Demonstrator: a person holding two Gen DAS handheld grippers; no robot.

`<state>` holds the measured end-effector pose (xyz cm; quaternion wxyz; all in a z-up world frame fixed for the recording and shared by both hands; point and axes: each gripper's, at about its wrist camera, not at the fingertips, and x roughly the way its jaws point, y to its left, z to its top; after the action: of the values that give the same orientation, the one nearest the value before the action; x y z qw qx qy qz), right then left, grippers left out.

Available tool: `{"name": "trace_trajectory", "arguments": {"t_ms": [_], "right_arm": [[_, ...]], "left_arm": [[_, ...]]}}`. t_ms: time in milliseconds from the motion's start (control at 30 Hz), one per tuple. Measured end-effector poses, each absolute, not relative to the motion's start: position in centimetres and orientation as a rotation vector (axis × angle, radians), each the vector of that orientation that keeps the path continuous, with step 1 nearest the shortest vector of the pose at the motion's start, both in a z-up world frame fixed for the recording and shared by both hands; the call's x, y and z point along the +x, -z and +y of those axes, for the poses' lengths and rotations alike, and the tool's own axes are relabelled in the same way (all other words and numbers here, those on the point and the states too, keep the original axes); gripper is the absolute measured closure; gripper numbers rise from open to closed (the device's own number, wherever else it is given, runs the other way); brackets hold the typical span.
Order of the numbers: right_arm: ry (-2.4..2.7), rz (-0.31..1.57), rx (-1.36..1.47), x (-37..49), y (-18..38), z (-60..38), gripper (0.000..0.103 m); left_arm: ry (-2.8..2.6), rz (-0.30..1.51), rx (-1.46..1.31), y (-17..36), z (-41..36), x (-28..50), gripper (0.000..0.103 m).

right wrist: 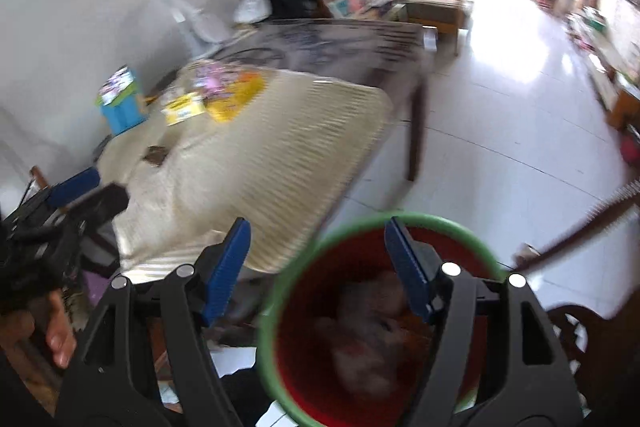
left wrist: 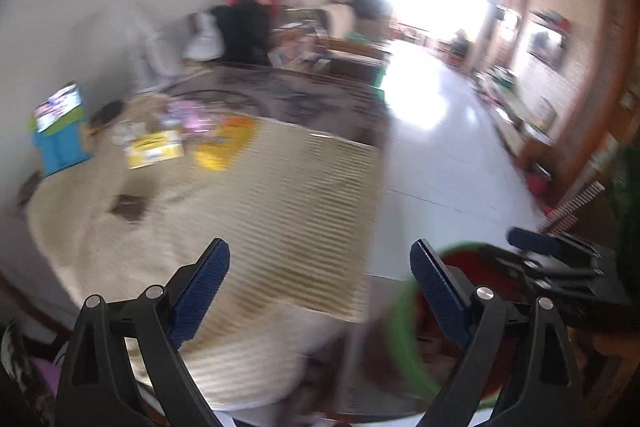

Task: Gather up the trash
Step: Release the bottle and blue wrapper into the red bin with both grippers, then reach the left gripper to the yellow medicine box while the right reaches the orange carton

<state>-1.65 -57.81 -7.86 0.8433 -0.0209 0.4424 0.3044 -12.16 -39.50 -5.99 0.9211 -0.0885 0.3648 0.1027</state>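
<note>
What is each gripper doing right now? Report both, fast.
Left gripper: open, nothing between its fingers.
Right gripper: open, empty, over the red bin with the green rim.

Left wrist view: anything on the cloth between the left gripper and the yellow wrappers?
Mostly bare striped cloth runs from the open left gripper to the yellow wrappers; only a small dark brown piece lies off to the left. The right wrist view shows the same.

Bin (right wrist: 380,311) set on floor right of table (right wrist: 280,155); crumpled trash (right wrist: 372,323) held in bin; wrappers (right wrist: 216,99) piled at table's far end.
</note>
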Motion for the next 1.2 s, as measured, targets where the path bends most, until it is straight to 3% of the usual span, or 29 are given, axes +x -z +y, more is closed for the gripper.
{"name": "trace_trajectory", "arguments": {"t_ms": [600,833,1200], "right_arm": [[-0.594,1.059,-0.110,5.1,13.1,-27.3,0.035],[-0.508,1.148,-0.100,10.4,16.2,-22.4,0.035],[-0.428,1.186,-0.104,19.3,19.8,-19.4,0.035]], "left_arm": [[-0.274,0.832,-0.257,10.8,-7.4,-8.7,0.015],[-0.240,0.847,-0.292,11.7,-2.1,-7.5,0.015],[-0.311,0.827,-0.270,10.7,-1.4,-7.8,0.015]]}}
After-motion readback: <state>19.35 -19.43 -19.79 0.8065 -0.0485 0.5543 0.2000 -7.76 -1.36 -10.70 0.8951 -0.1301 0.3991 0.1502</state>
